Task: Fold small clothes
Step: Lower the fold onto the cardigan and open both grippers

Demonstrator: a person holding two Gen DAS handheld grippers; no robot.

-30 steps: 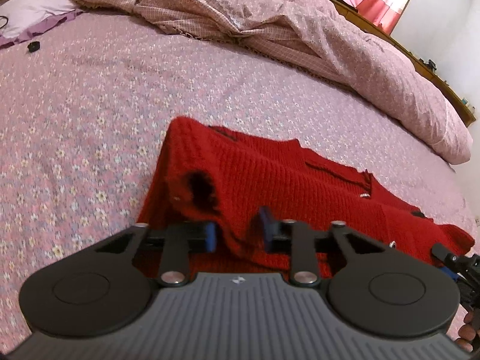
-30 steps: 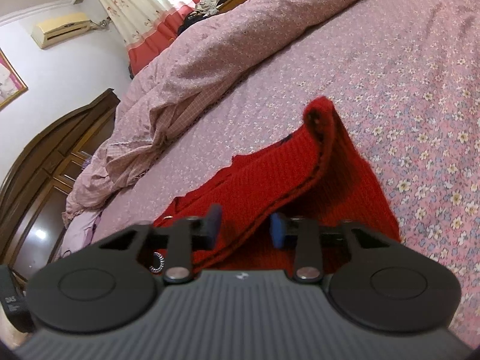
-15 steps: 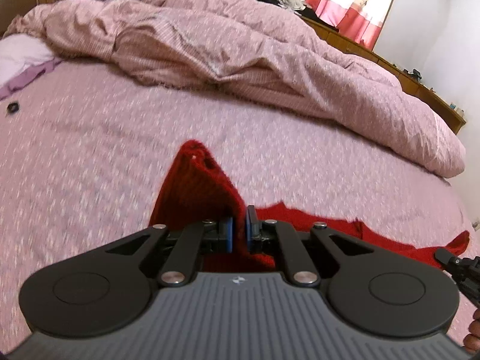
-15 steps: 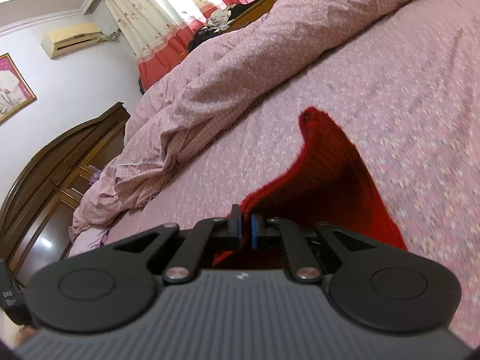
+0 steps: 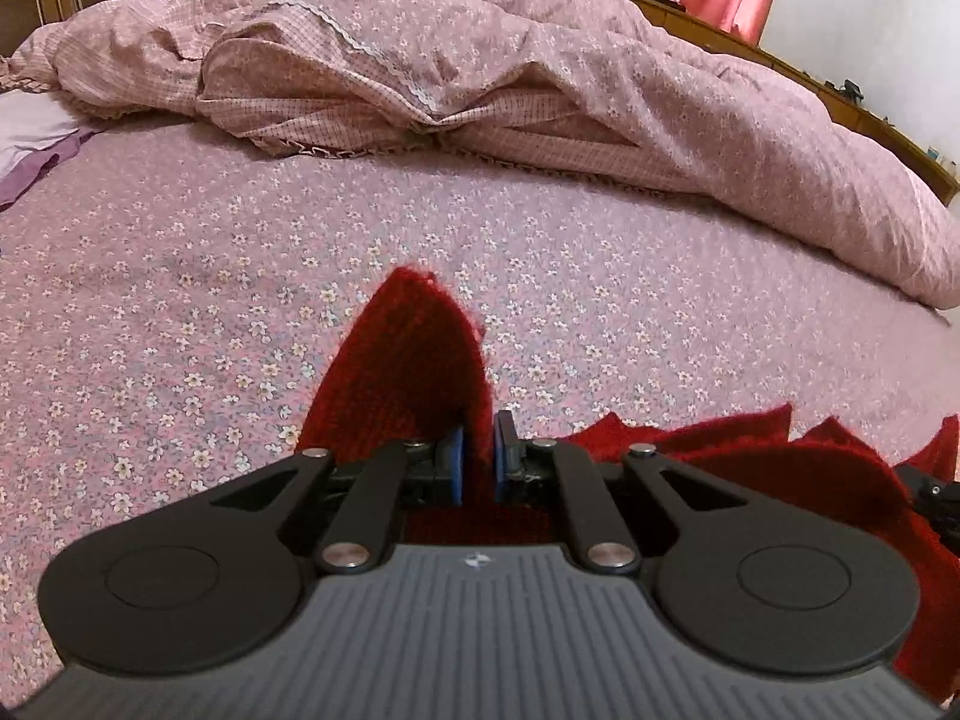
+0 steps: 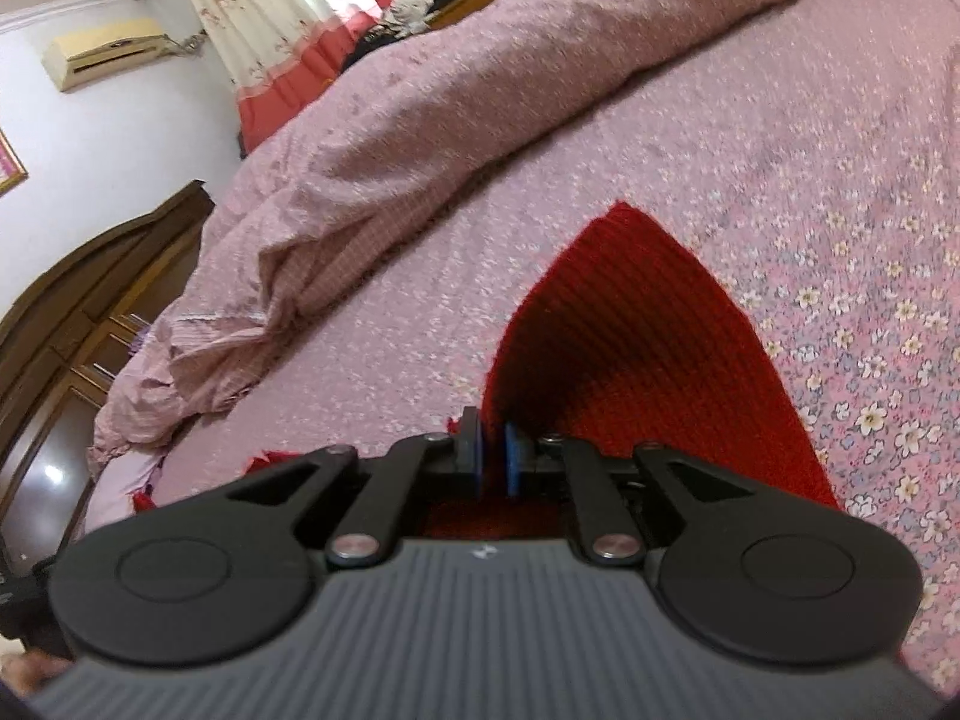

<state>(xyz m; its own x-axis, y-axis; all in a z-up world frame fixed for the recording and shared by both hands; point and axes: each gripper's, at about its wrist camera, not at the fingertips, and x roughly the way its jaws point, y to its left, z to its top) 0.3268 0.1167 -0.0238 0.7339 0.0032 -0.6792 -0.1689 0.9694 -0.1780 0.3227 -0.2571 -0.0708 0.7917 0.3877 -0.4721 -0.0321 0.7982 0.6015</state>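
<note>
Pinched between the blue pads of the left gripper (image 5: 478, 463): an edge of the small red knitted garment (image 5: 414, 384), jaws nearly closed on the wool, a peaked fold rising just beyond the fingertips; seen to the right, more red knit (image 5: 780, 468) rumpled low on the pink floral bedsheet (image 5: 210, 276). Clamped likewise in the right gripper (image 6: 493, 461): another edge of the same garment (image 6: 636, 348), jaws almost shut, cloth fanning out to the right over the sheet; bunched along the far side of the bed, a pink checked quilt (image 5: 540, 78).
</note>
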